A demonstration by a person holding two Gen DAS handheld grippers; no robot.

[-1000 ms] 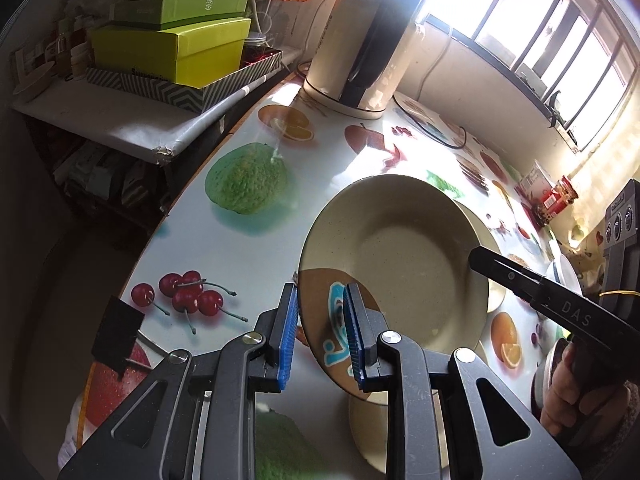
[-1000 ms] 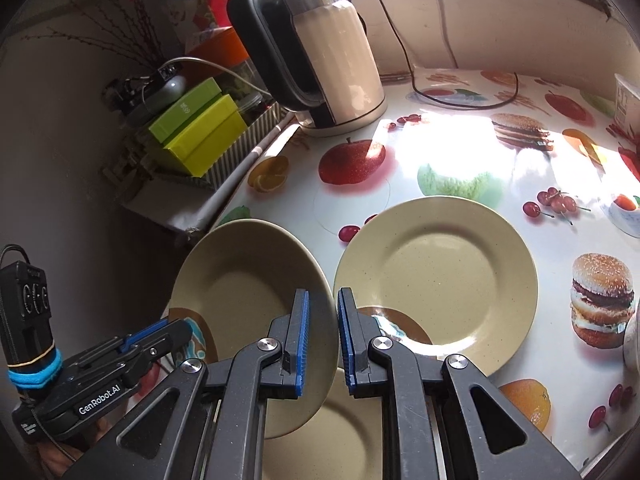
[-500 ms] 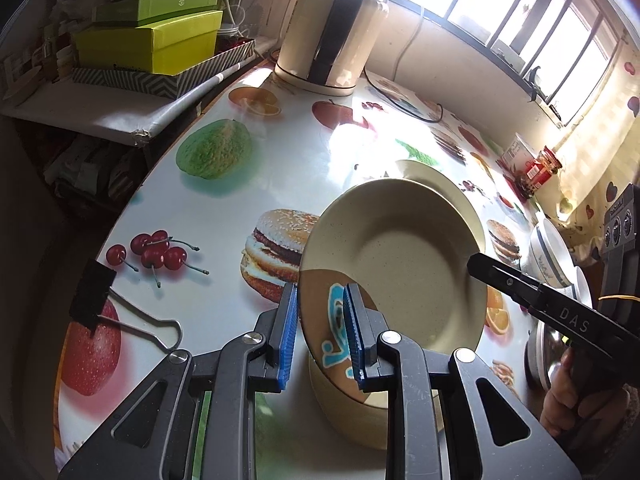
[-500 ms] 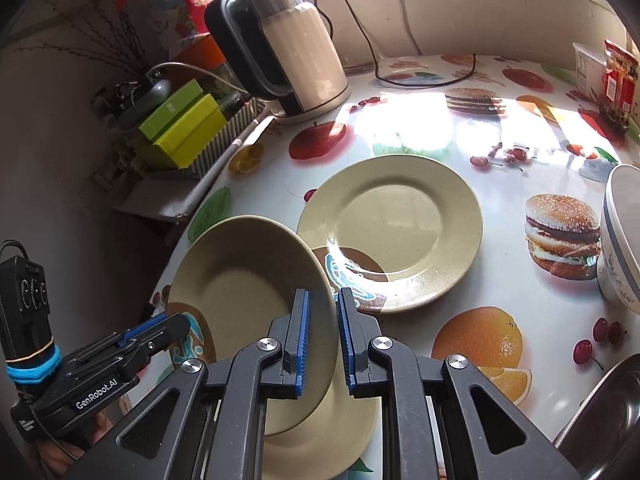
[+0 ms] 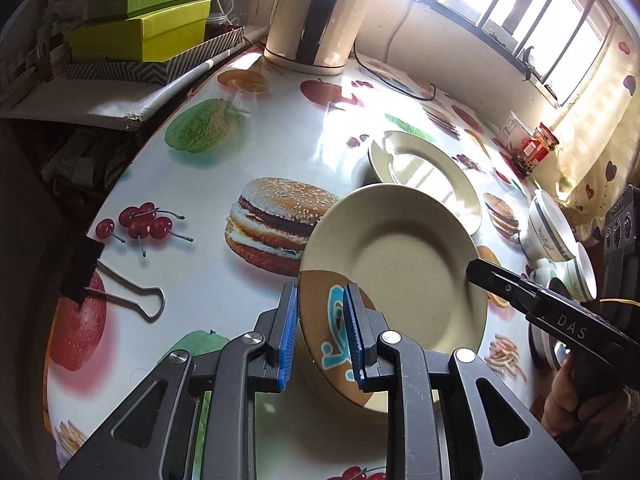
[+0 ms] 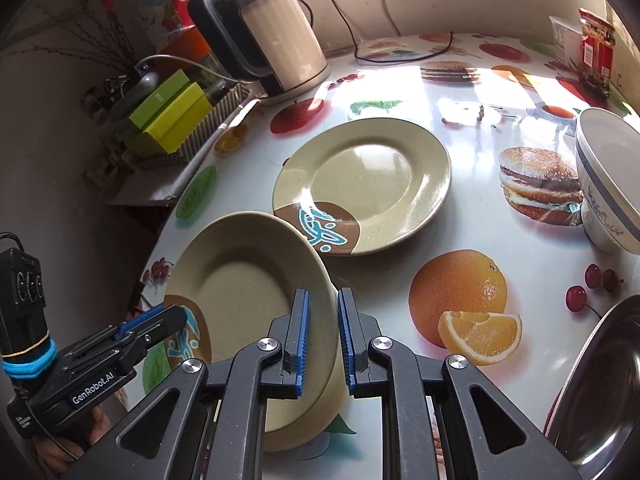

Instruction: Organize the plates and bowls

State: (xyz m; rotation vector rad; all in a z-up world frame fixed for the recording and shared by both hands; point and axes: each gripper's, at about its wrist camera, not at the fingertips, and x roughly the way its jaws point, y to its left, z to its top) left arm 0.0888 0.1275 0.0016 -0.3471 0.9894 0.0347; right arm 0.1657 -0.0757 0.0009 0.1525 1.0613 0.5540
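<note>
Both claws clamp one tilted beige plate: left claw [image 5: 320, 332] on its brown-patched rim, right claw [image 6: 323, 338] opposite. Second plate [image 6: 372, 176] lies ahead on tabletop [image 6: 472, 240]. Risk: uneven release lets the held plate [image 5: 400, 268] clatter down.

"DAS" on the right gripper [image 5: 496, 282], "GenRobot.AI" on the left gripper [image 6: 160, 320]

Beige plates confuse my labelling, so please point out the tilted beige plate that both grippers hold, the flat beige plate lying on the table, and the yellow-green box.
Tilted beige plate [image 5: 404, 268]: left wrist view, inner well.
Flat beige plate [image 6: 366, 172]: right wrist view, centre.
Yellow-green box [image 5: 148, 34]: left wrist view, front side.
</note>
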